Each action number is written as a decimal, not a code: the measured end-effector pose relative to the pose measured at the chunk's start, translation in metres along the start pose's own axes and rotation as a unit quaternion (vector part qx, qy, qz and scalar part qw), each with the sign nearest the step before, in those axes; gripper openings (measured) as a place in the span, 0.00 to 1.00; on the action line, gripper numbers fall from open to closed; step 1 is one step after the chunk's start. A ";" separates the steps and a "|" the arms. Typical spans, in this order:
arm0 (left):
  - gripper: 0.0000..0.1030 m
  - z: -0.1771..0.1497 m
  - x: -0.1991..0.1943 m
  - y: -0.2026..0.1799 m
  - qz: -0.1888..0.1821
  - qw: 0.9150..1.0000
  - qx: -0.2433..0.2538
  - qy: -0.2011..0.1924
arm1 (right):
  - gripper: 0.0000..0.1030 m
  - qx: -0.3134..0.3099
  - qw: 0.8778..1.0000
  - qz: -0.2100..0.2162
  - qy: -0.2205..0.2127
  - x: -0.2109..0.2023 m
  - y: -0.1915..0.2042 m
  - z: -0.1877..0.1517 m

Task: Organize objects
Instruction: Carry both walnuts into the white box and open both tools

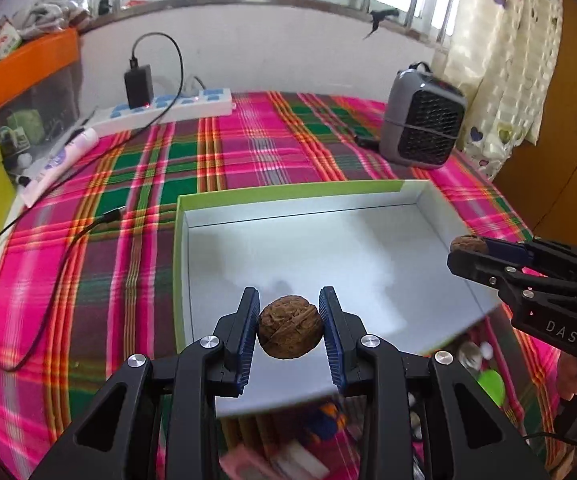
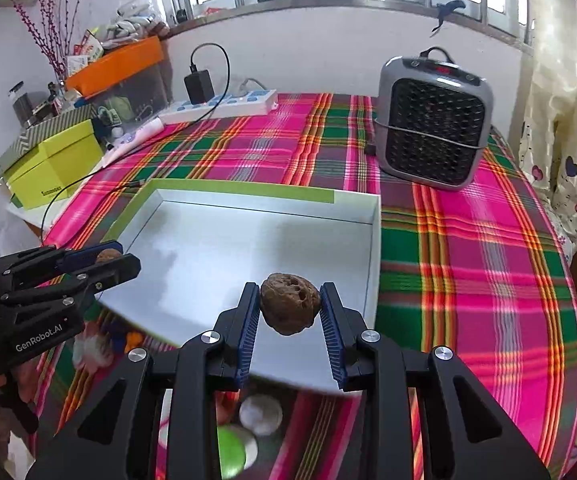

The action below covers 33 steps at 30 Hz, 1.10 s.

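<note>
My left gripper is shut on a brown walnut and holds it above the near part of an open white box with green rim. My right gripper is shut on a second walnut above the same box's near right part. The right gripper also shows in the left wrist view at the box's right edge with its walnut. The left gripper shows in the right wrist view at the box's left edge. The box interior looks bare.
A plaid tablecloth covers the table. A grey fan heater stands at the back right. A white power strip with a black charger and cable lies at the back. A yellow-green box sits left. Small toys lie near the front edge.
</note>
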<state>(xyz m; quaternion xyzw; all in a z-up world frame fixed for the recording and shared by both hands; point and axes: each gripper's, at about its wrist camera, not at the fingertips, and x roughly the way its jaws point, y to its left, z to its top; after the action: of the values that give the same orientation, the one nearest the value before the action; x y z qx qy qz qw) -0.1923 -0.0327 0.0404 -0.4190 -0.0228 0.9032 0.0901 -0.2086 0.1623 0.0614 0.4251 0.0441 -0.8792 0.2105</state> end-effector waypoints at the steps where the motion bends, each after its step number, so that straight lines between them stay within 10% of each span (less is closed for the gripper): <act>1: 0.28 0.003 0.004 0.001 0.003 1.000 -0.001 0.004 | 0.31 0.001 1.000 -0.001 0.004 0.005 -0.001 0.003; 33: 0.30 0.041 0.061 0.002 0.043 0.998 0.033 0.028 | 0.31 -0.030 0.998 -0.034 0.038 0.065 -0.002 0.031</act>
<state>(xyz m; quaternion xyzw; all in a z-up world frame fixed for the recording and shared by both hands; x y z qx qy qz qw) -0.2623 -0.0216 0.0204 -0.4418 0.0282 0.8943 0.0655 -0.2676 0.1350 0.0311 0.4495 0.0931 -0.8676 0.1913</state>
